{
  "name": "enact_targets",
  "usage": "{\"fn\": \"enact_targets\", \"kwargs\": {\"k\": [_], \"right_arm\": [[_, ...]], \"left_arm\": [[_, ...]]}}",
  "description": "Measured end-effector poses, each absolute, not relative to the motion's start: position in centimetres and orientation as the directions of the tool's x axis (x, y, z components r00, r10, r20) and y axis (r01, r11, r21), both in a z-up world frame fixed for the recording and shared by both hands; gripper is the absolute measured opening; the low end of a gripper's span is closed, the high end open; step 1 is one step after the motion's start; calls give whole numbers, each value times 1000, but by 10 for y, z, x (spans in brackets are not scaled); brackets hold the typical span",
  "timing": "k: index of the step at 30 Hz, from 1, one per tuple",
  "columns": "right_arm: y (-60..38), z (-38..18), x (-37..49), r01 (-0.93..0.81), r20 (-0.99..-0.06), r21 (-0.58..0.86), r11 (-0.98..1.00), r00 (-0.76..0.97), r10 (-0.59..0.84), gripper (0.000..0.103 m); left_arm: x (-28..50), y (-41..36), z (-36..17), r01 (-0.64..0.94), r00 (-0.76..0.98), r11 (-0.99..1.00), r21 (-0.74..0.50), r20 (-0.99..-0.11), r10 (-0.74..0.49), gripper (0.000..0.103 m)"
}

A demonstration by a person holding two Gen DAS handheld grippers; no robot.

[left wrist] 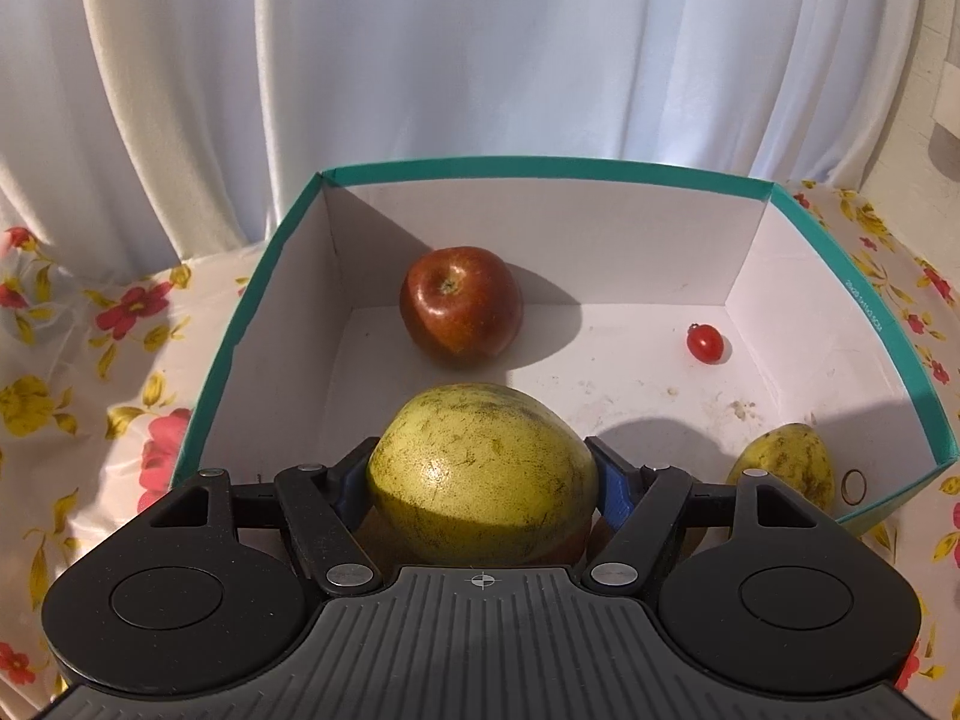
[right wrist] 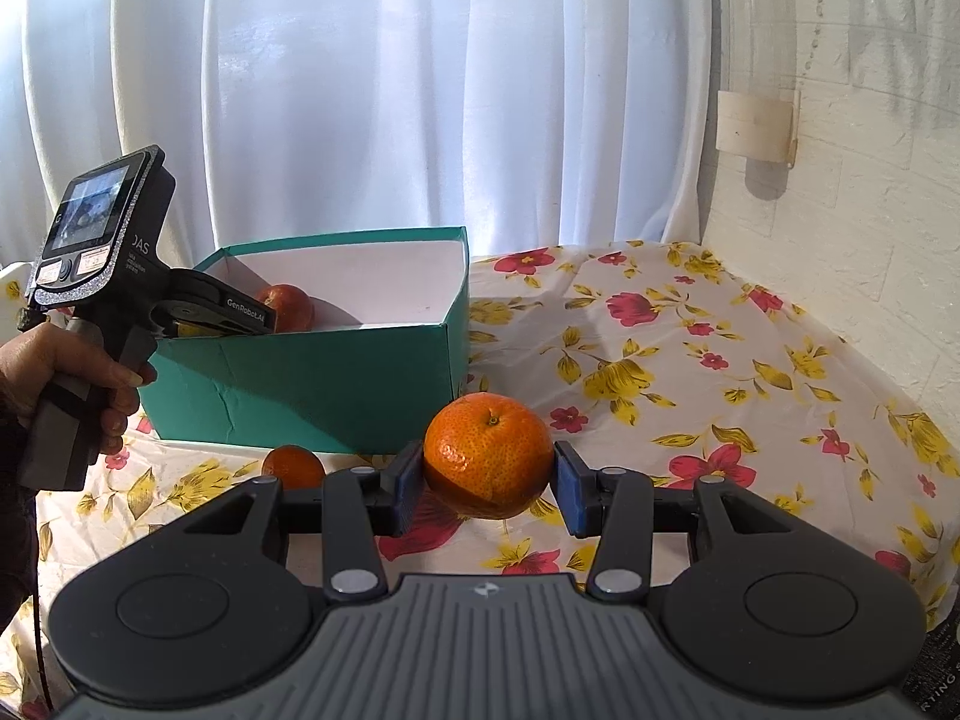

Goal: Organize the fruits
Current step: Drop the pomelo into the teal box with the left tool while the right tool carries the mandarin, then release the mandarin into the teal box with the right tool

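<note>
My left gripper [left wrist: 483, 474] is shut on a large yellow-green fruit [left wrist: 480, 468] and holds it over the near part of the teal box [left wrist: 540, 171]. Inside the box lie a red apple [left wrist: 461, 307], a cherry tomato [left wrist: 705, 343] and a second yellow-green fruit [left wrist: 792, 465] at the near right corner. My right gripper [right wrist: 487, 480] has an orange [right wrist: 489, 456] between its blue pads; the left pad touches it, the right pad stands a hair off. A smaller orange [right wrist: 294, 467] lies on the cloth in front of the box [right wrist: 312, 378].
The table carries a floral cloth [right wrist: 690, 360]. White curtains [right wrist: 360, 90] hang behind. A brick wall [right wrist: 840, 180] bounds the right side. The left hand-held gripper [right wrist: 114, 276] hangs over the box's left end.
</note>
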State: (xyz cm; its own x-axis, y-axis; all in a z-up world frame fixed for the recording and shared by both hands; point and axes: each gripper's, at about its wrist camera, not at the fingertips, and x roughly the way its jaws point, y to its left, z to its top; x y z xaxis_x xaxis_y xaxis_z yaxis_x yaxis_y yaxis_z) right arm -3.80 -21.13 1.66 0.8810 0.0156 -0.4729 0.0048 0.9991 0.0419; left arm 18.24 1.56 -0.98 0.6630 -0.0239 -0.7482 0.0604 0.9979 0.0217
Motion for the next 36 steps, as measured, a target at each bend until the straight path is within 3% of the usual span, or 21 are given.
{"fn": "enact_targets", "kwargs": {"k": [4,9,17,21,36], "right_arm": [[-210,17,-37,-2,-475,38,999,880,20,44],[-210,17,-36,-12,-474,37,999,880,28,44],[-207,24,-29,-41,-457,30,999,888,51,44],[-200,29,-16,-74,-439,23,997,895,77,44],[-150,36,70,-171,-373,-24,985,916,150,44]], "left_arm": [[179,19,-5,52,678,998,25,-735,-17,77],[166,30,13,3,717,1000,-2,-697,-4,85],[94,48,43,-30,800,999,-40,-600,0,95],[65,57,36,-37,774,996,-84,-633,-25,96],[20,82,14,-89,701,996,-31,-712,40,96]]}}
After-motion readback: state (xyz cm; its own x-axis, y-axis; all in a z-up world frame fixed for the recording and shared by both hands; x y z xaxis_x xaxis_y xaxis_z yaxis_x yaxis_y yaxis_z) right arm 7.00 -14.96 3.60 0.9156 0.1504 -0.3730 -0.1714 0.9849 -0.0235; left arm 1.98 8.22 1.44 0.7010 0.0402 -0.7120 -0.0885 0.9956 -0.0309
